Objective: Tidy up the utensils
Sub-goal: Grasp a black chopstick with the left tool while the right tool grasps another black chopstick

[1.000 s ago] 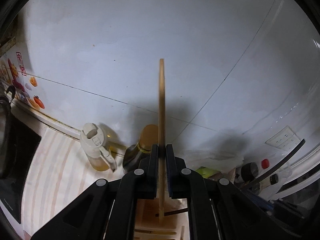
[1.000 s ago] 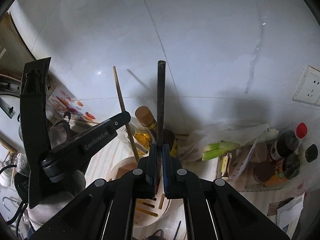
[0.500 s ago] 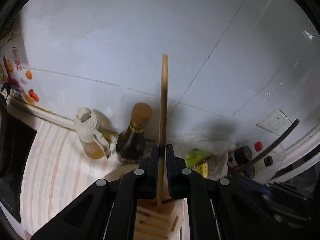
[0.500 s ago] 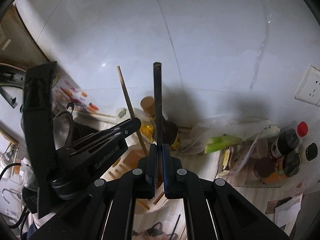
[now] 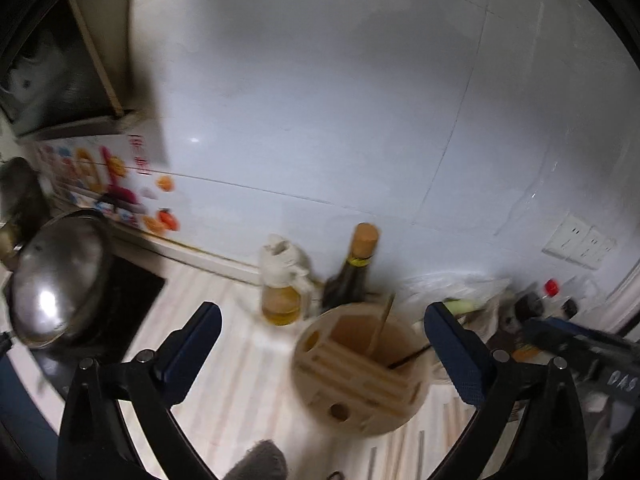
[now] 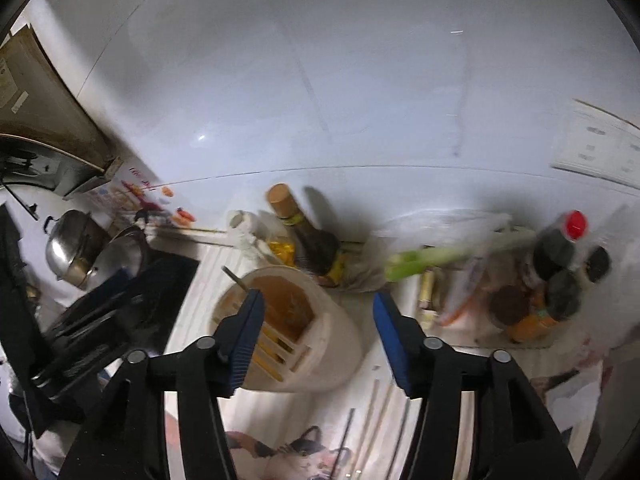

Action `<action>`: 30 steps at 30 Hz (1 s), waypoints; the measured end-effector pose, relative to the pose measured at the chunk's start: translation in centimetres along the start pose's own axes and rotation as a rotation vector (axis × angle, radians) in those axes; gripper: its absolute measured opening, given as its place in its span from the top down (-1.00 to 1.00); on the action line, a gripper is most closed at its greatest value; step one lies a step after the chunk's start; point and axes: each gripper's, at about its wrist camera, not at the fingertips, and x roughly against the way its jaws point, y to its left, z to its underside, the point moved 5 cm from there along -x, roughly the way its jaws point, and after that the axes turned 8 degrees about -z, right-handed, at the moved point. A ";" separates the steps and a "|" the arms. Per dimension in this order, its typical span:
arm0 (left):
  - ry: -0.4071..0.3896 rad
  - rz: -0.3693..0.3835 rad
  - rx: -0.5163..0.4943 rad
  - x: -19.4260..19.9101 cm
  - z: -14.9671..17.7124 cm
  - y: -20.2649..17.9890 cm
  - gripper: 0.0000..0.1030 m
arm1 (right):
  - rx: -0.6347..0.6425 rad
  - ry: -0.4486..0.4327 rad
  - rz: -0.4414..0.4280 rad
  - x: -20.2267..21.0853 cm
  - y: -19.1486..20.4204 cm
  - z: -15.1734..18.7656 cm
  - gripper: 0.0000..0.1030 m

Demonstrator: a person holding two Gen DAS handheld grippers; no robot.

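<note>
A round wooden utensil holder (image 5: 360,426) (image 6: 340,356) stands on the striped counter. A pale wooden chopstick (image 5: 382,320) and a dark chopstick (image 5: 408,358) lean inside it. My left gripper (image 5: 322,316) hangs above and in front of the holder, its jaws opening wide with nothing between them. My right gripper (image 6: 316,304) is over the holder's right side, its jaws also opening, and its pads press on nothing. Several loose chopsticks (image 6: 376,412) (image 5: 400,456) lie on the counter in front of the holder.
An oil jug (image 5: 280,288) and a dark sauce bottle (image 5: 352,272) stand behind the holder by the tiled wall. Steel pots (image 5: 56,276) (image 6: 76,248) sit on the stove at left. A leek (image 6: 440,258) and condiment bottles (image 6: 560,256) crowd the right.
Both grippers let go of their chopsticks, opened and drew back. The pale and dark chopsticks now rest in the holder. The views are blurred with motion.
</note>
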 end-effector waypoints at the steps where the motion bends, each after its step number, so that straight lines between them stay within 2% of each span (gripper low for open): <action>1: 0.000 -0.017 -0.004 0.3 0.7 0.2 -1.00 | -0.007 -0.014 0.019 0.6 -0.6 0.7 -0.42; 5: 0.020 -0.042 -0.008 0.7 3.7 0.4 -1.00 | -0.043 -0.040 0.072 1.8 -3.3 3.7 -0.86; 7: 0.056 -0.042 -0.014 0.1 5.6 0.0 -1.00 | -0.055 -0.051 0.094 2.0 -4.8 5.5 -0.97; 10: 0.125 -0.041 -0.059 -1.4 9.2 -1.6 -1.00 | -0.050 -0.074 0.142 1.7 -6.8 7.8 -0.97; 14: 0.227 -0.043 -0.152 -3.5 15.2 -4.5 -1.00 | -0.085 0.005 0.182 -0.6 -10.0 12.2 -0.95; 15: 0.258 -0.045 -0.176 -4.2 16.8 -5.1 -1.00 | -0.101 0.028 0.185 -1.1 -10.8 13.3 -0.89; 17: 0.323 -0.055 -0.199 -5.6 19.5 -6.0 -1.00 | -0.132 0.097 0.181 -2.5 -12.5 15.6 -0.27; 20: 0.483 -0.042 -0.211 -8.5 24.6 -7.3 -1.00 | -0.187 0.160 0.129 -4.2 -14.3 18.3 0.17; 22: 0.559 -0.014 -0.221 -9.9 27.3 -8.1 -0.82 | -0.206 0.203 0.114 -5.4 -15.2 19.9 0.18; 24: 0.613 -0.007 -0.250 -10.9 29.4 -8.9 -0.46 | -0.222 0.238 0.094 -6.4 -15.6 21.0 0.22; 25: 0.632 0.002 -0.263 -11.3 30.1 -9.3 -0.41 | -0.221 0.253 0.082 -6.9 -15.7 21.5 0.29; 26: 0.642 0.008 -0.276 -11.6 30.8 -9.8 -0.26 | -0.218 0.271 0.077 -7.5 -15.6 22.0 0.30; 27: 0.645 0.006 -0.291 -11.8 31.2 -10.2 -0.03 | -0.216 0.282 0.073 -7.9 -15.6 22.2 0.30; 29: 0.622 -0.008 -0.327 -11.9 31.4 -10.8 0.07 | -0.207 0.300 0.062 -9.0 -15.3 22.7 0.30; 30: 0.604 -0.002 -0.336 -11.8 31.3 -11.2 0.21 | -0.206 0.319 0.062 -9.6 -15.2 23.1 0.30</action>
